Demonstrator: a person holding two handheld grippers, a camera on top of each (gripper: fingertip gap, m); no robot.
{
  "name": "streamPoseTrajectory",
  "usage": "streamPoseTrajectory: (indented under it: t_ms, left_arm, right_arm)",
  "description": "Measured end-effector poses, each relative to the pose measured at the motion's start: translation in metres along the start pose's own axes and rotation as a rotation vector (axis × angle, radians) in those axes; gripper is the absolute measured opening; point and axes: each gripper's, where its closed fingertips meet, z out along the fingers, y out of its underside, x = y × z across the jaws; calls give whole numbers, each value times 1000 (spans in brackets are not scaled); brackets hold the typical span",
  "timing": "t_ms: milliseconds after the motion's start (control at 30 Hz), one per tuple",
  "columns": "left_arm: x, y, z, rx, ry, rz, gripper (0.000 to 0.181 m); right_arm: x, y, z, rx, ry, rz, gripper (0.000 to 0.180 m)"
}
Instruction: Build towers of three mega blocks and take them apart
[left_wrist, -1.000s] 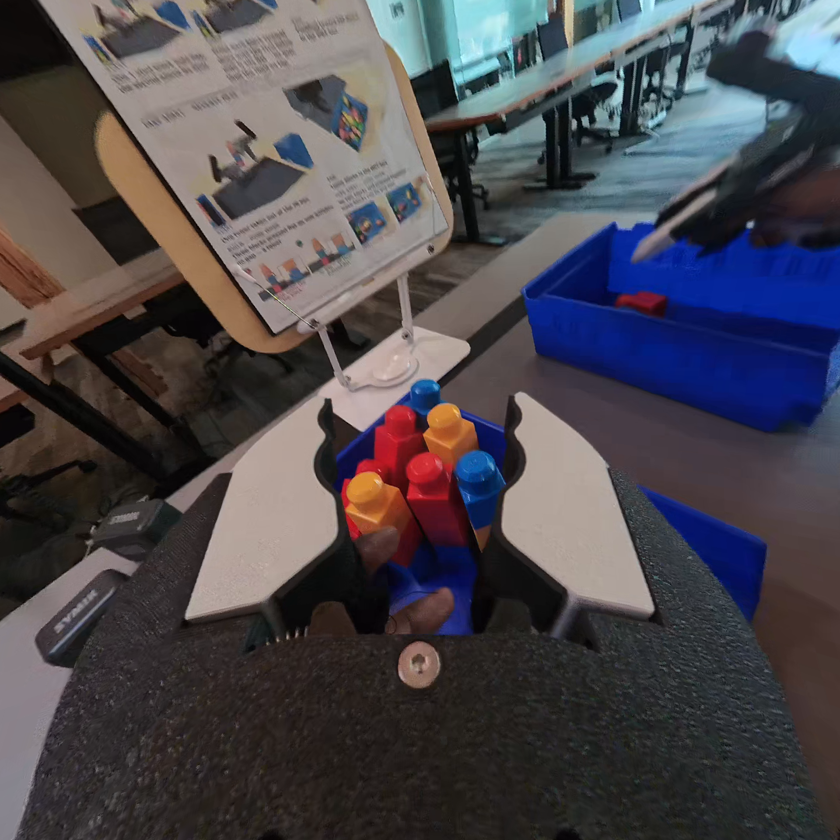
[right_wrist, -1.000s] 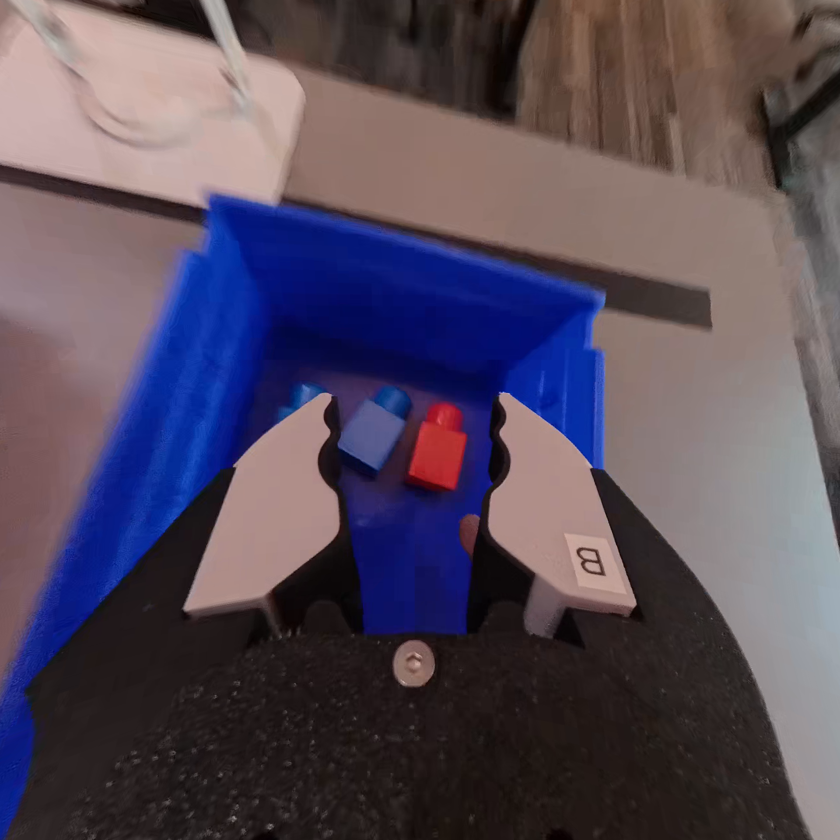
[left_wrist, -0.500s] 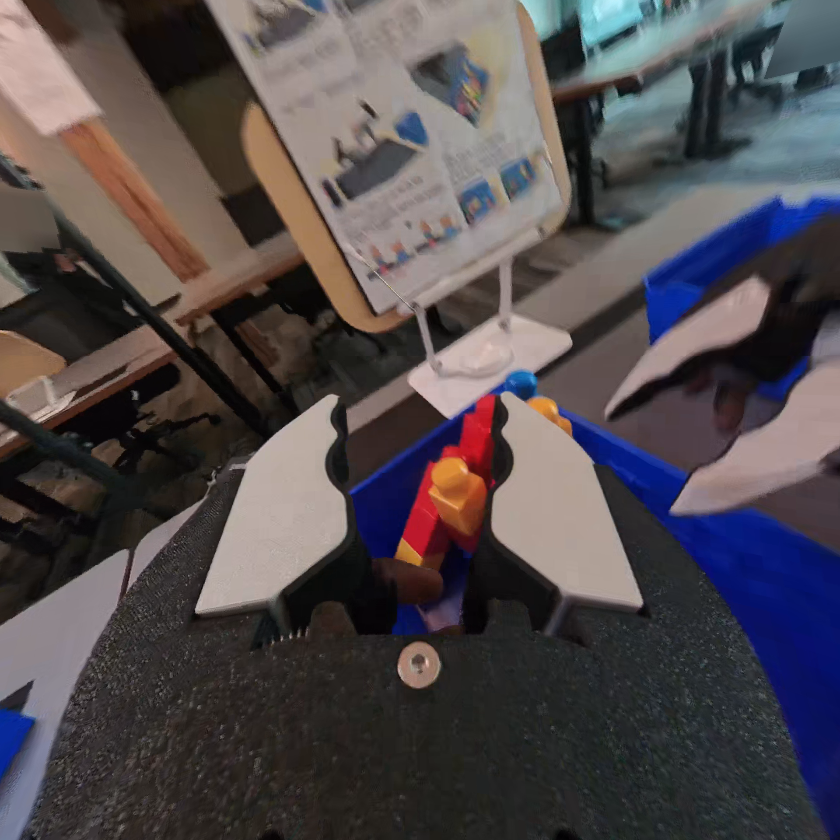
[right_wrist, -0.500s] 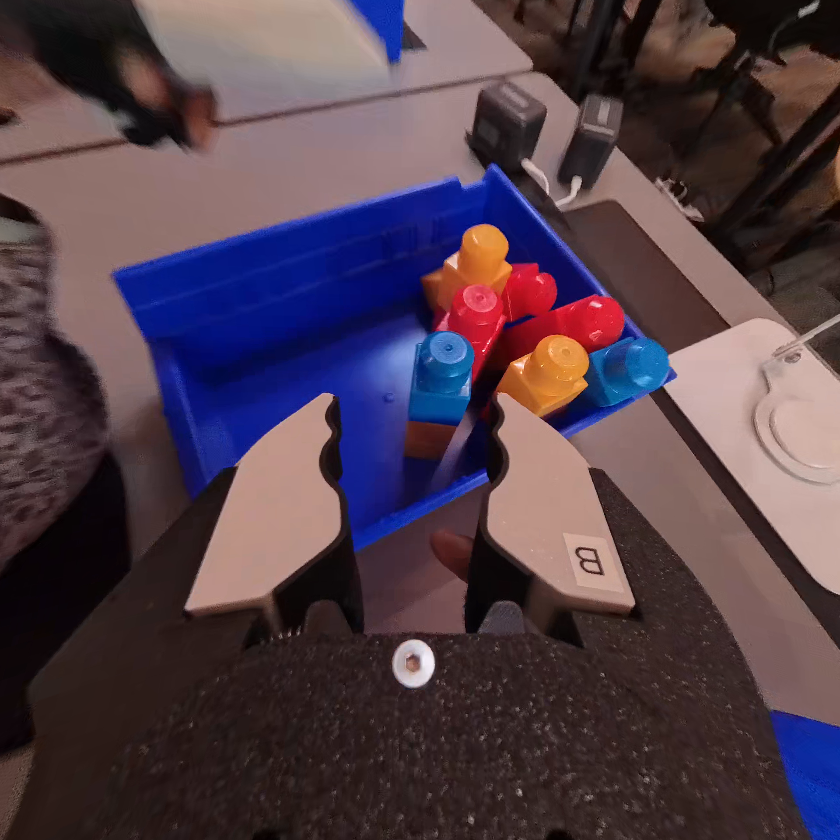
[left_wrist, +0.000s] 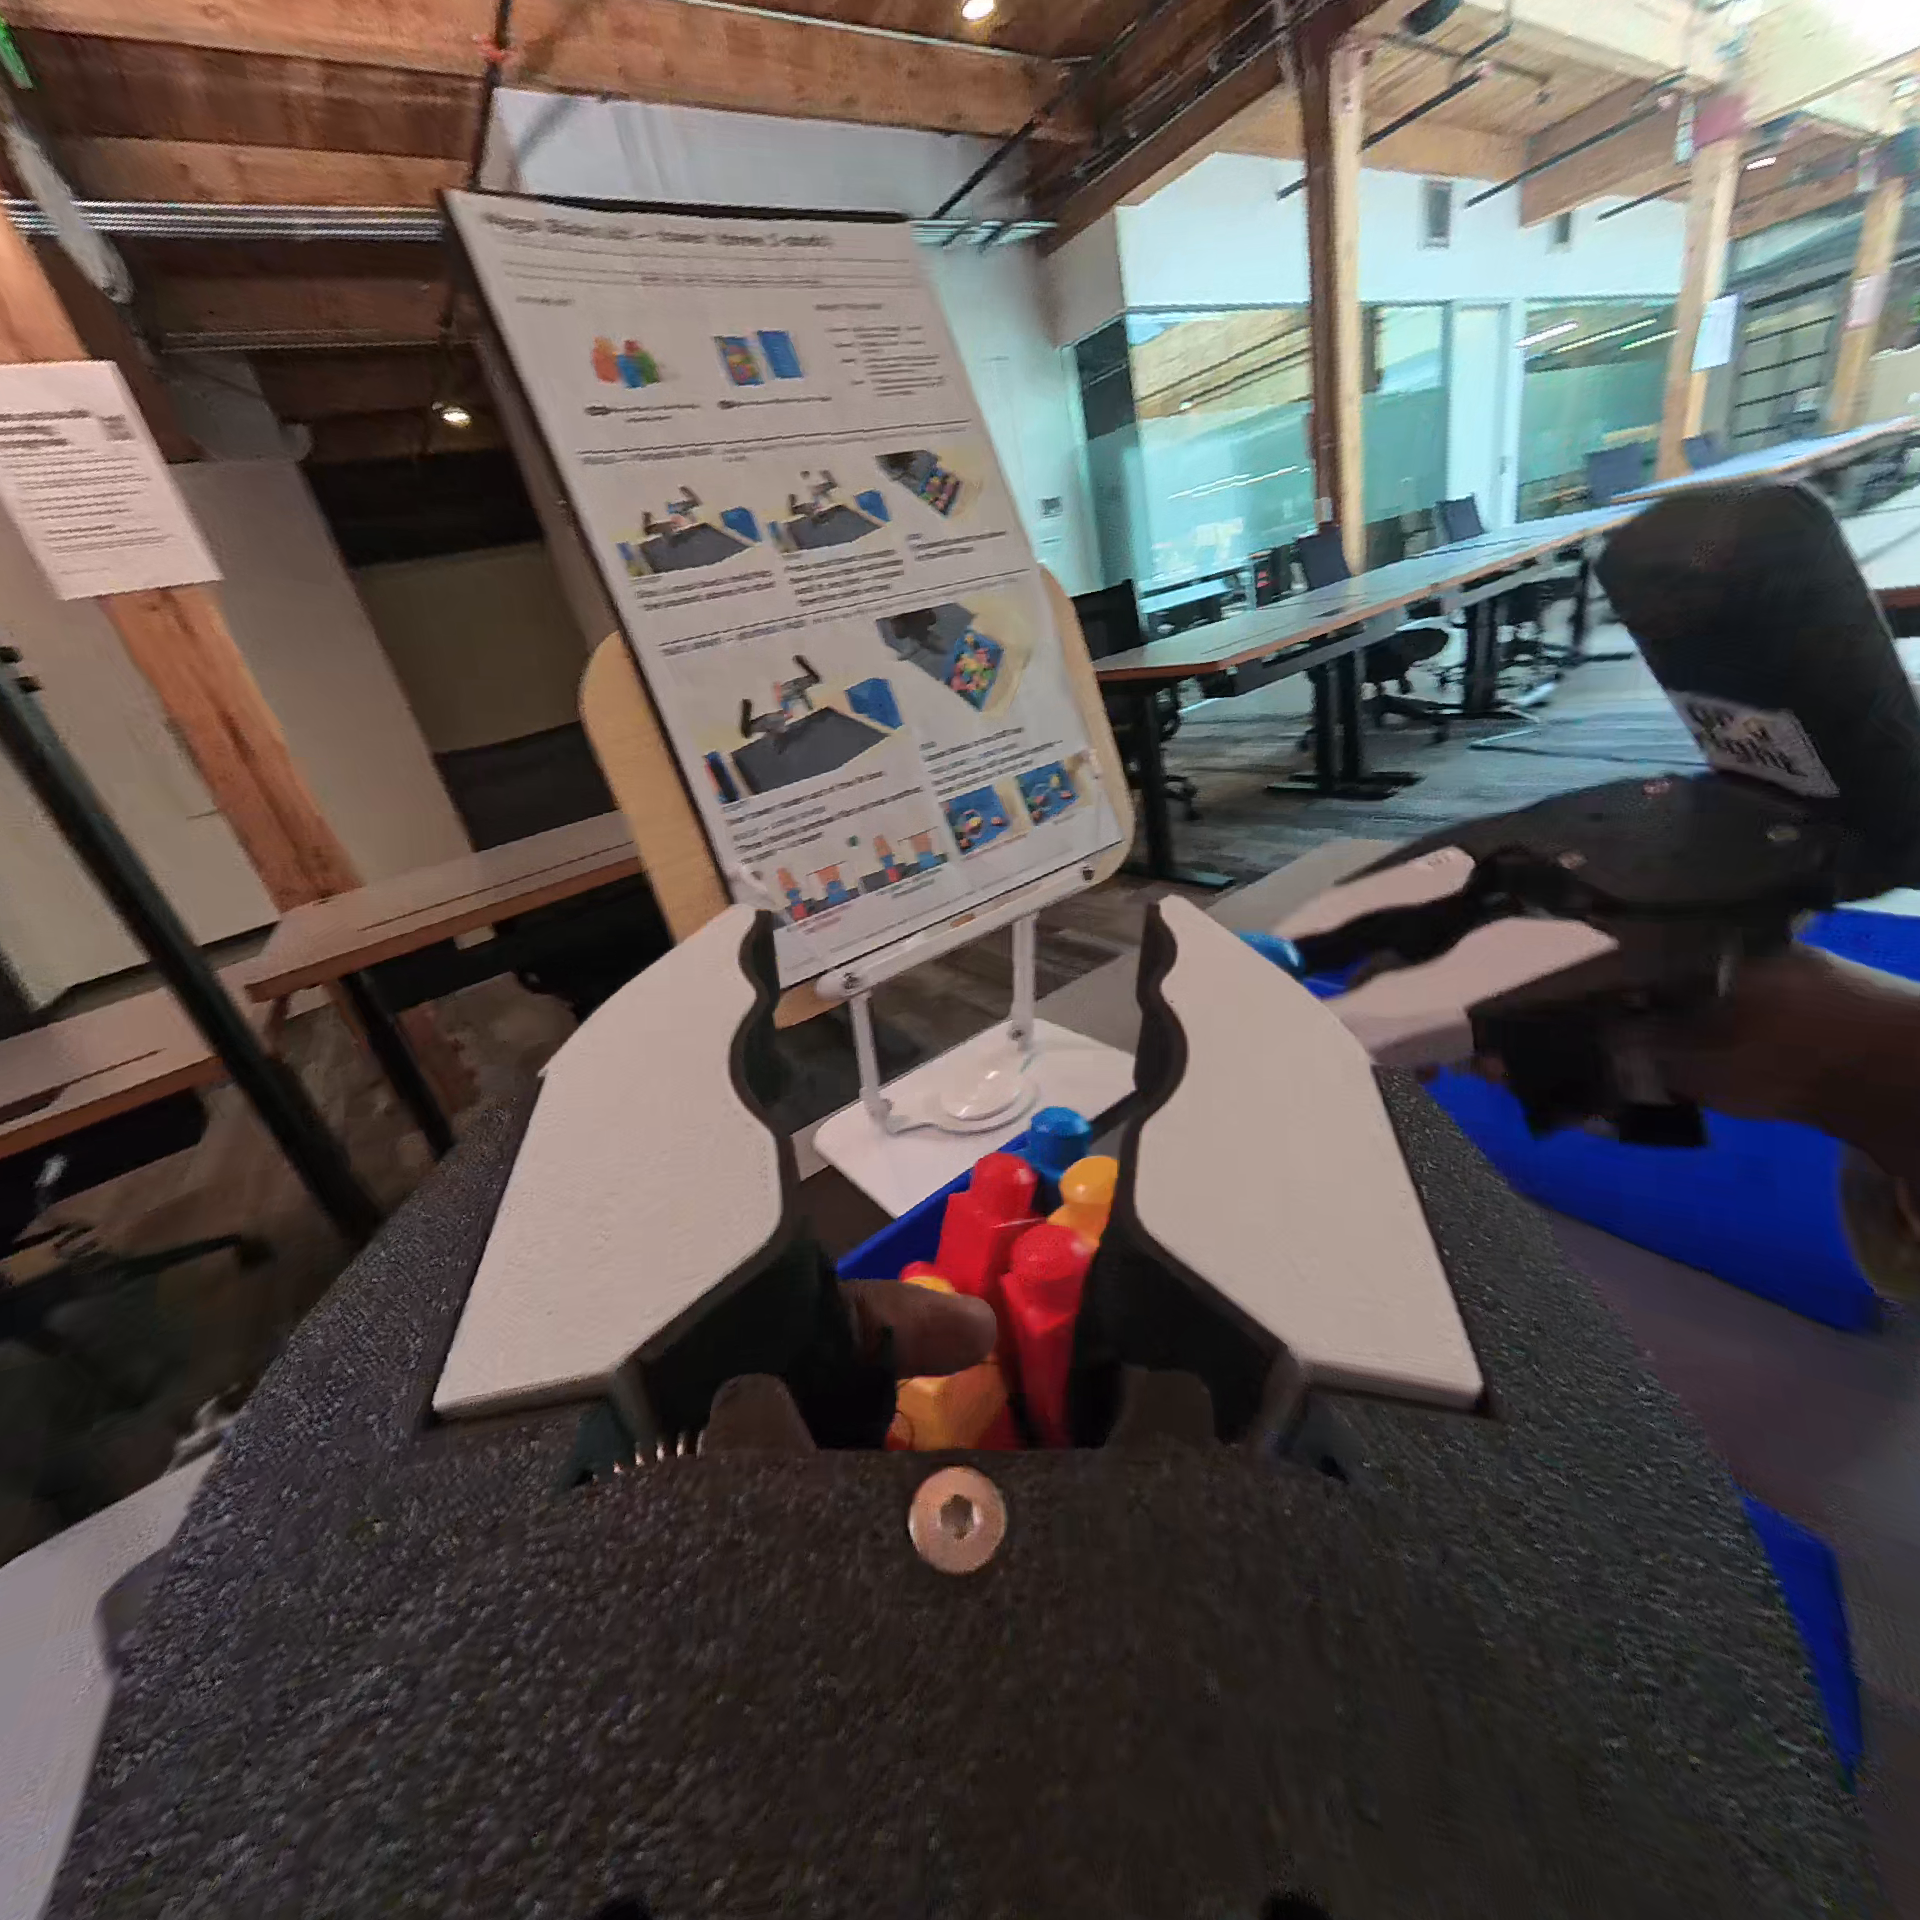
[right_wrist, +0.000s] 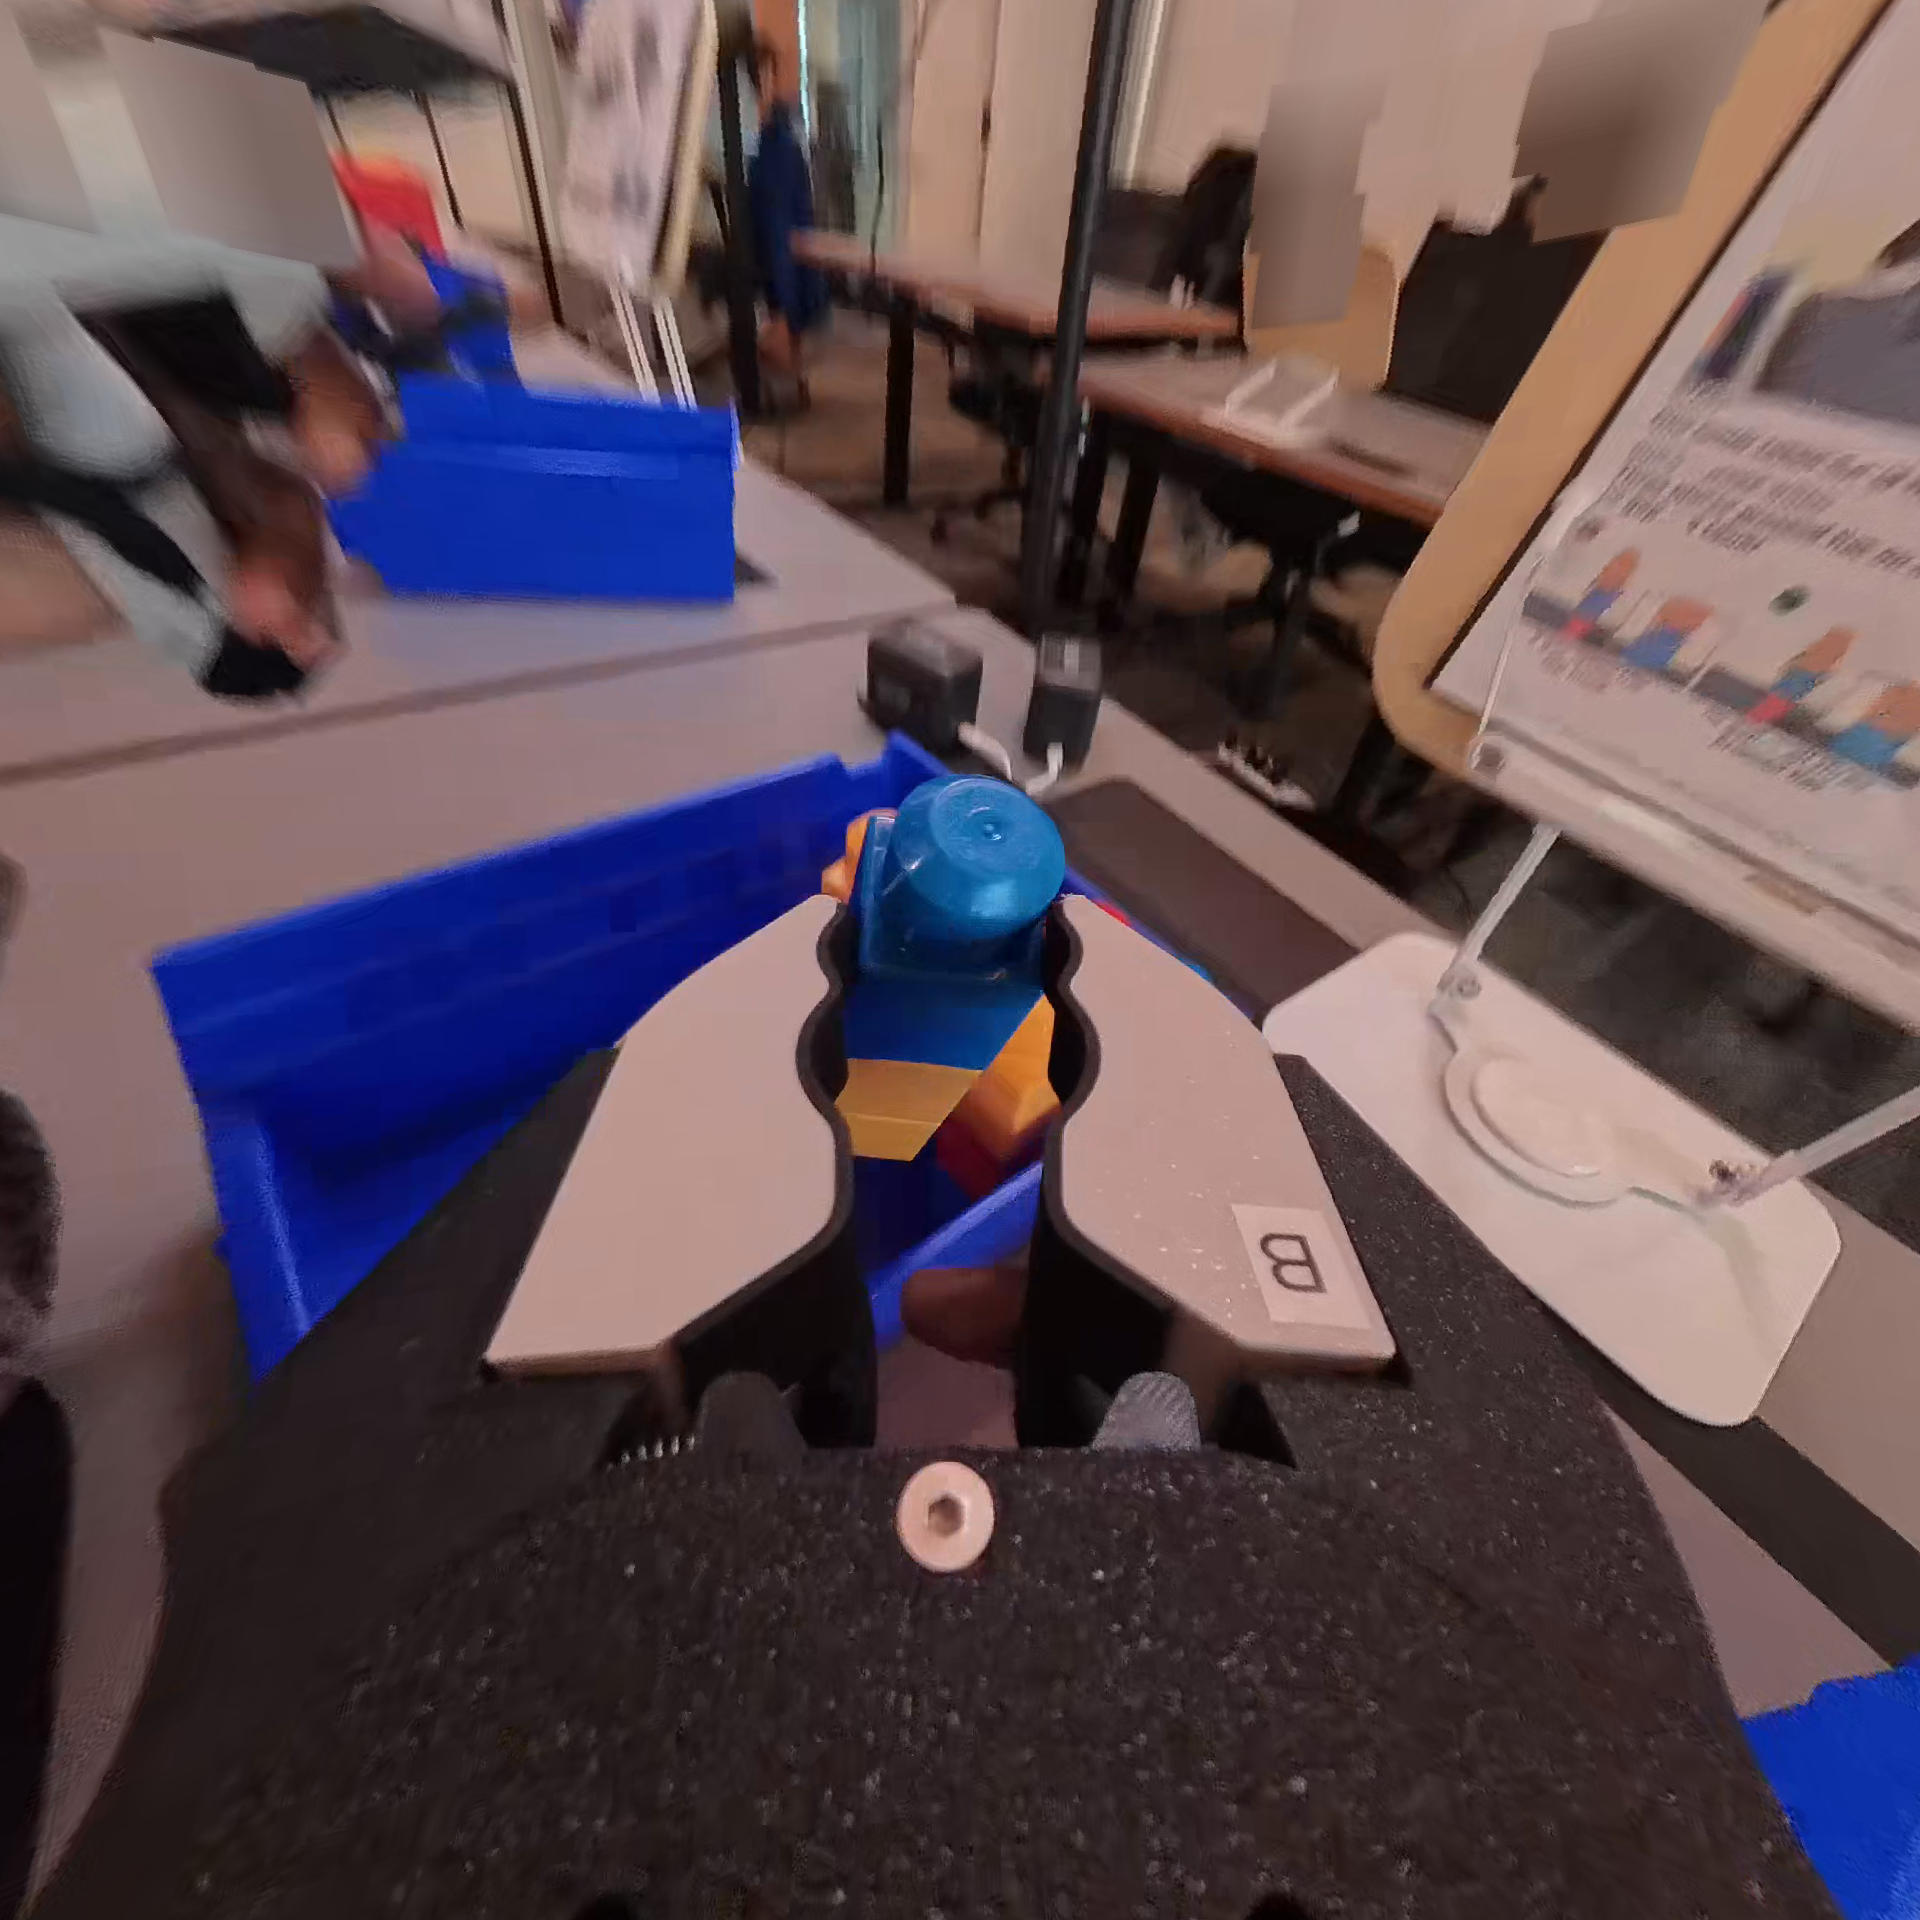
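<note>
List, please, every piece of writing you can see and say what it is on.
Instruction sheet on its stand: print too blurred to read.
Paper notice on the wooden post: too small to read.
White sticker on the right claw, which is closed on a blue block: one clear character, not transcribed.
Label on that claw's body: handwritten, not transcribed.

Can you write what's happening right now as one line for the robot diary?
right tool: shut on blue block topping orange block | left tool: open, empty, above blue bin
</note>
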Motion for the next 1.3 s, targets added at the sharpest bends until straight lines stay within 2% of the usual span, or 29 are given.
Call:
streamPoseTrajectory:
  t_ms: [33,133,200,333,433,500,600,667,833,867,900,967,1033,1233,1300]
  left_arm:
    - [11,-2,4,8,54,-2,68]
    - [57,-4,20,2,249,18,74]
    - [86,0,33,-31,330,113,75]
    - [127,-4,67,-13,287,403,70]
    - [150,-14,89,33,238,396,72]
    - [155,-16,100,43,210,312,72]
    - [169,2,109,-37,277,214,69]
    - [167,13,114,-78,254,252,51]
    - [162,4,112,-12,218,292,45]
    - [161,1,111,13,216,308,42]
    - [161,-2,109,36,223,323,40]
    - [166,-7,105,72,246,345,40]
    - [170,-10,104,90,249,372,40]
    - [159,-21,103,157,112,505,39]
    - [160,-27,103,203,62,560,52]
  right_arm:
    - [3,-14,-13,69,-17,29,35]
    - [13,-53,-56,277,-51,131,35]
    - [20,-72,-81,380,-46,160,34]
    - [28,-92,-112,476,32,116,34]
    - [29,-101,-124,506,100,58,31]
    - [25,-105,-128,518,114,18,31]
    - [22,-105,-126,504,99,25,30]
    - [21,-105,-126,505,103,18,31]
    - [18,-106,-134,521,40,17,31]
    - [17,-106,-137,526,13,27,33]
    - [16,-104,-137,510,-13,34,42]
    - [11,-95,-129,437,-57,18,53]
    - [2,-90,-121,404,-77,-39,43]
    - [-3,-104,-119,484,44,-157,38]
    - [-9,-109,-120,522,48,-202,37]
